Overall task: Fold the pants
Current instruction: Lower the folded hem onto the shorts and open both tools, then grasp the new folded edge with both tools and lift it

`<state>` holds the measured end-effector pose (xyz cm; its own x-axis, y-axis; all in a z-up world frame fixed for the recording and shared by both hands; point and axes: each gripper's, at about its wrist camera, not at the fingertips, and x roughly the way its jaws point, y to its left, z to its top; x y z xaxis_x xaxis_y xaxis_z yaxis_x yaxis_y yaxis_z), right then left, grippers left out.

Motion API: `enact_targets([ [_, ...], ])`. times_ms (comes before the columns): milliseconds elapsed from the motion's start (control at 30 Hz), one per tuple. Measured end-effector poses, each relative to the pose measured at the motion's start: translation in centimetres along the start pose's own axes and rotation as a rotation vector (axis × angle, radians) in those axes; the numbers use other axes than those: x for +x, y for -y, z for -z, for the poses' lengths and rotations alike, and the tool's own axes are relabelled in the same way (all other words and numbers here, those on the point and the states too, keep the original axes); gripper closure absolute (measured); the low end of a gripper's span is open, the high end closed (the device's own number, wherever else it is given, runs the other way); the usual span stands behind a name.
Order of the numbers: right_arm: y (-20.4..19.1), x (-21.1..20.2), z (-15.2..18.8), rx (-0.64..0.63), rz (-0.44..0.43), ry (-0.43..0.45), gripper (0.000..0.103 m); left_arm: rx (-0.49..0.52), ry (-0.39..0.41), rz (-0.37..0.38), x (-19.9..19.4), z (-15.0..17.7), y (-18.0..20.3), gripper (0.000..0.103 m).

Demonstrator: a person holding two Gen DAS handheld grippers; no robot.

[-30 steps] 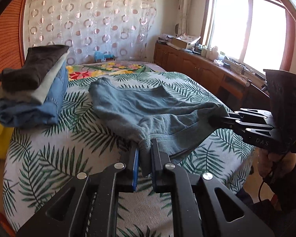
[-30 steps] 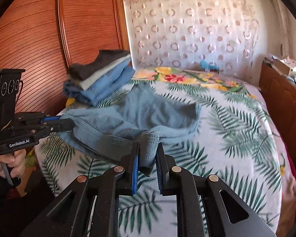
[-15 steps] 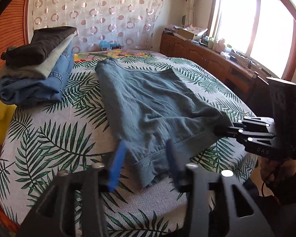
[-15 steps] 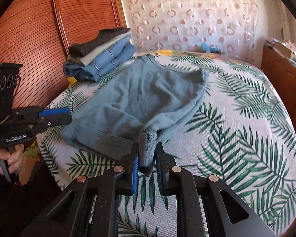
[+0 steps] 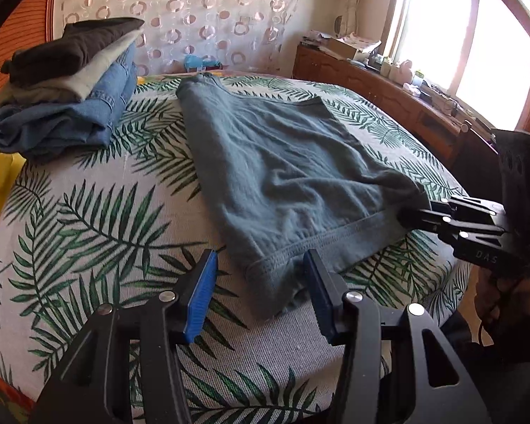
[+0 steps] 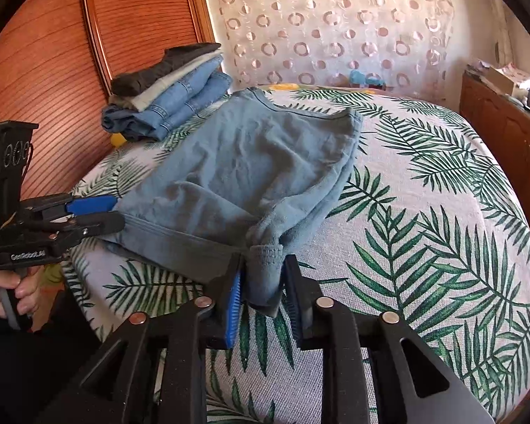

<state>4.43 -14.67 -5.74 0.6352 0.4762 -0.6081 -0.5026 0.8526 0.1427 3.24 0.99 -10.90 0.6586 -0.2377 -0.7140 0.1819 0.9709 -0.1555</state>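
Partly folded: blue-grey pants (image 5: 275, 176) flat on bed (image 5: 88, 212); left hand-held gripper (image 5: 261, 289) apart, right hand-held gripper (image 6: 263, 289) just parted around hem; further folds remaining

The pants (image 5: 286, 176) are a faded blue-grey, lying on a bedspread (image 5: 99, 219) that's pale grey with green palm fronds. The stack of folded clothes (image 5: 67, 81) goes black, cream, then blue denim. Both tongs (image 5: 259, 289) (image 6: 263, 291) are black with bright blue pads. The curtain (image 6: 335, 28) is whitish with pink rings, and the headboard (image 6: 70, 35) is a ribbed reddish-brown.
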Motion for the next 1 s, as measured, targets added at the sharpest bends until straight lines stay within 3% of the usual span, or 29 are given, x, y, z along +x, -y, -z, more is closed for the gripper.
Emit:
enact_targets([
  [200, 0.1, -0.3, -0.1, 0.019, 0.002, 0.0, 0.072, -0.009, -0.002, 0.045, -0.2, 0.6, 0.0, 0.073],
  [667, 1.2, -1.4, 0.1, 0.079, -0.027, 0.015, 0.072, -0.014, 0.01, 0.044, -0.1, 0.5, 0.2, 0.075],
  [800, 1.2, -1.3, 0.3, 0.083, -0.031, 0.013, 0.072, -0.005, 0.026, 0.05, -0.4, 0.6, 0.2, 0.089],
  [867, 1.1, -1.4, 0.3, 0.08, -0.037, 0.012, 0.072, 0.011, 0.041, 0.057, -0.9, 0.5, 0.5, 0.09],
  [900, 1.0, -1.4, 0.3, 0.075, -0.042, 0.013, 0.073, 0.015, 0.05, 0.058, -1.1, 0.4, 0.6, 0.091],
  [933, 0.9, -1.4, 0.3, 0.069, -0.047, 0.013, 0.081, 0.017, 0.055, 0.058, -1.3, 0.3, 0.6, 0.091],
  [1000, 0.8, -1.5, 0.3, 0.06, -0.058, 0.018, 0.083, 0.012, 0.073, 0.063, -1.8, 0.1, 0.6, 0.091],
])
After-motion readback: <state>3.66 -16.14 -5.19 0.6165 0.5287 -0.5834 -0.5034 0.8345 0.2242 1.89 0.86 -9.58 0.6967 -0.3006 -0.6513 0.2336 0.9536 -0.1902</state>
